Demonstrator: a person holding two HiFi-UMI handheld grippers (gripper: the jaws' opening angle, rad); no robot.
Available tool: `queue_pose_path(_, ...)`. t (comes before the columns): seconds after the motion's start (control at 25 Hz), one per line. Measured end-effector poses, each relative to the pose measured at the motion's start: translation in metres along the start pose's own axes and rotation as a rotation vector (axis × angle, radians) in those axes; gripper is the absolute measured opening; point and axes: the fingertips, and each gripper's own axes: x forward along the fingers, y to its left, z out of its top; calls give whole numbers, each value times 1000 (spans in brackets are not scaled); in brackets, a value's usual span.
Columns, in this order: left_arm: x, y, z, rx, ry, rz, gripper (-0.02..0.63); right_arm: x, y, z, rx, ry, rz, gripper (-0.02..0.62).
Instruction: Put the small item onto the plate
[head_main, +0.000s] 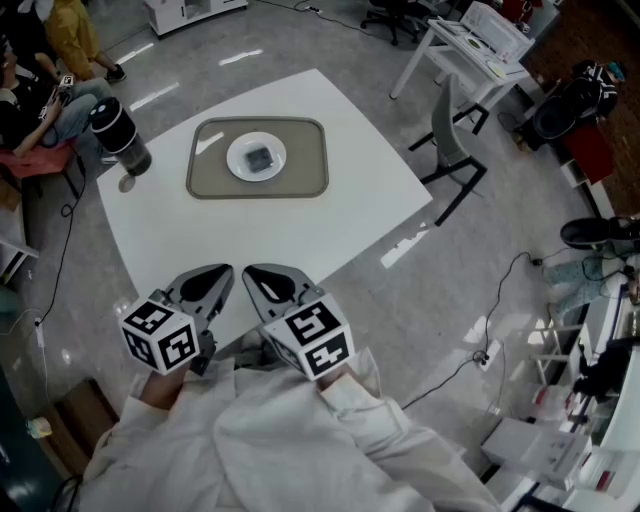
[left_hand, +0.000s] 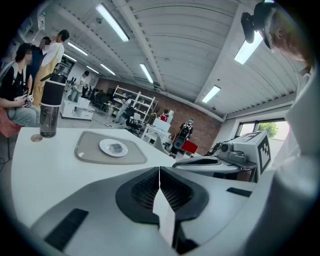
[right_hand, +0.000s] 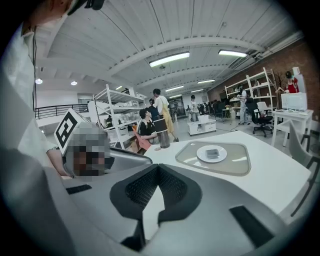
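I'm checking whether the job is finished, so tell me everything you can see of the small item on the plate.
The small item is a flat, dark grey, roughly square piece; its material cannot be told. It lies near the middle of the round white plate, which sits on a taupe tray. Only the plate touches it: the left hand-held gripper and right hand-held gripper are shut, empty, far from it.

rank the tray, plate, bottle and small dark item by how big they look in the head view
1. tray: clearly largest.
2. bottle and plate: about alike. The bottle stands upright, rising toward the camera, so I won't rank these two.
3. small dark item, lying on the plate: smallest.
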Motion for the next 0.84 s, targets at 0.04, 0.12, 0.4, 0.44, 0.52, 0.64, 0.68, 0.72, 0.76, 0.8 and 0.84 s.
queue_pose_path(0.04,-1,0,-1,2,2,2,12,0,0,-1,-1,-1,2,15)
queue_pose_path(0.12,-2,-1,-3,2,6,1,12,2,1,-2,-8,-1,5,15)
queue_pose_path(0.4,-6,-7,-11,-22,8,-12,12,-3,10,-5,-21,2,17,15)
queue_pose_path(0.44,-6,-7,-12,-21,7,-13,12,-4,10,-6,-15,6,18,15)
queue_pose_path(0.52,-6,-6,-12,-20,3,-13,12,-4,10,-7,-13,4,18,15)
queue_pose_path(0.64,-7,-6,-14,-26,-1,-16,12,-7,11,-9,-17,-2,19,15)
queue_pose_path(0.68,-7,-7,-14,-27,0,-18,12,-8,11,-9,-16,-3,19,15)
queue_pose_path(0.72,-7,-8,-15,-27,1,-20,12,-9,12,-9,-15,-2,19,15)
queue_pose_path(0.76,-8,-10,-15,-27,3,-23,12,-10,13,-8,-14,-3,17,15)
queue_pose_path(0.8,-8,-11,-14,-27,4,-27,12,-11,13,-8,-13,-3,15,15)
queue_pose_path(0.84,-9,-12,-14,-27,5,-30,12,-11,14,-8,-12,-4,13,15)
